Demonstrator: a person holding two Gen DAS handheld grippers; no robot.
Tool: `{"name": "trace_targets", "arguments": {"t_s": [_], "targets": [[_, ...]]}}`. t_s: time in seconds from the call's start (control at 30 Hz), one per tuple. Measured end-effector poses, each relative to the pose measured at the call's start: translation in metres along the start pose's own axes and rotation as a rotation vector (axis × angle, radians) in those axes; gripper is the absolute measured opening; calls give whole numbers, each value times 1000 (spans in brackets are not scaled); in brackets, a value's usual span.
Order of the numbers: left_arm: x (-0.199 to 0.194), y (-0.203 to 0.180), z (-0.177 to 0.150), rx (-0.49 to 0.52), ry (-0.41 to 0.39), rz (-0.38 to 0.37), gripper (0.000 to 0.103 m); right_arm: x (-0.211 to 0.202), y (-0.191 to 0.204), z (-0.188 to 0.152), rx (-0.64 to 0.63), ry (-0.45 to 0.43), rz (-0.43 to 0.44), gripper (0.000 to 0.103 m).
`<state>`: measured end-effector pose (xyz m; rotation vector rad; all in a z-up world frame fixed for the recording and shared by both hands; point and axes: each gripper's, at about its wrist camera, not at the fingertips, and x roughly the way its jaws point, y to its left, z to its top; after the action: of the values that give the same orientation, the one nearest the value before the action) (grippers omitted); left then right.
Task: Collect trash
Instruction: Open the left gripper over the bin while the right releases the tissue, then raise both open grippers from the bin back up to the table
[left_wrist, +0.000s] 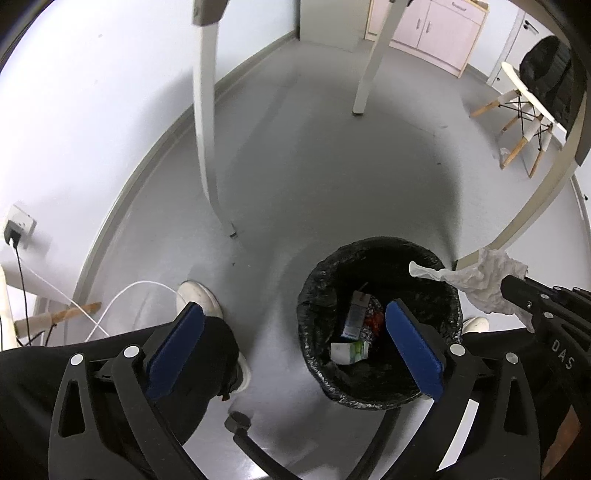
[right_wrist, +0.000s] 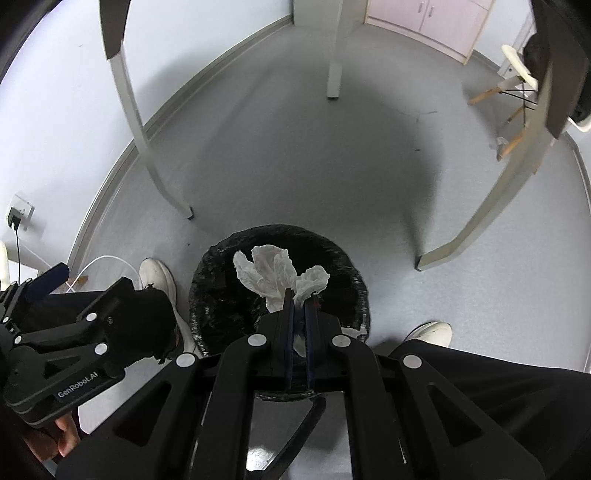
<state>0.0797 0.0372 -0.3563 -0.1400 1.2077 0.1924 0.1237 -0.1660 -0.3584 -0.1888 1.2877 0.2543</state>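
Observation:
A round bin (left_wrist: 380, 391) lined with a black bag stands on the grey floor, holding small cartons (left_wrist: 354, 317) and a crumpled wrapper. My left gripper (left_wrist: 295, 347) hangs wide open with nothing between its blue pads; its right pad (left_wrist: 413, 350) is over the bin's mouth. My right gripper (right_wrist: 299, 301) is shut on a crumpled white tissue (right_wrist: 269, 277), held directly above the bin (right_wrist: 218, 295). In the left wrist view the same tissue (left_wrist: 480, 280) and the right gripper (left_wrist: 517, 291) show at the bin's right rim.
White table legs (left_wrist: 207, 129) (right_wrist: 476, 221) stand around the bin. The person's white shoes (left_wrist: 199, 295) (right_wrist: 432, 332) flank it. A cable (left_wrist: 122, 295) runs from a wall socket (left_wrist: 16, 225) at the left. A wooden-legged chair (left_wrist: 524, 118) and pink cabinet (left_wrist: 432, 29) stand beyond.

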Motion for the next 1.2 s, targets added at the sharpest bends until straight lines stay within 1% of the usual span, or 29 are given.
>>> {"name": "trace_targets", "arguments": {"t_s": [0.33, 0.37, 0.4, 0.47, 0.53, 0.67, 0.73, 0.8, 0.9, 1.0, 1.1, 1.2], "targets": [[2, 22, -2, -44, 22, 16, 97, 11, 23, 3, -40, 21, -1, 7], [3, 24, -3, -48, 24, 18, 97, 11, 24, 3, -47, 21, -4, 12], [5, 25, -4, -51, 31, 20, 97, 11, 24, 3, -49, 20, -5, 24], [8, 26, -5, -55, 45, 18, 97, 8, 26, 3, -50, 3, -2, 36], [9, 28, -5, -60, 50, 14, 97, 6, 27, 4, -52, -8, -2, 41], [7, 29, -5, -59, 40, 13, 97, 3, 24, 5, -35, -30, -15, 63], [5, 28, -6, -57, 35, 17, 97, -1, 23, 5, -30, -48, -13, 70], [2, 27, -6, -59, 29, 12, 97, -4, 22, 5, -29, -62, -16, 81], [-3, 27, -7, -62, 19, 9, 97, -8, 21, 4, -35, -81, -21, 89], [-8, 27, -7, -68, 11, 3, 97, -13, 18, 3, -35, -111, -27, 93], [-18, 27, -8, -71, -10, -3, 97, -18, 13, 0, -26, -128, -31, 95], [-35, 25, -8, -66, -58, -9, 97, -24, 11, -4, -17, -133, -42, 95]]}}
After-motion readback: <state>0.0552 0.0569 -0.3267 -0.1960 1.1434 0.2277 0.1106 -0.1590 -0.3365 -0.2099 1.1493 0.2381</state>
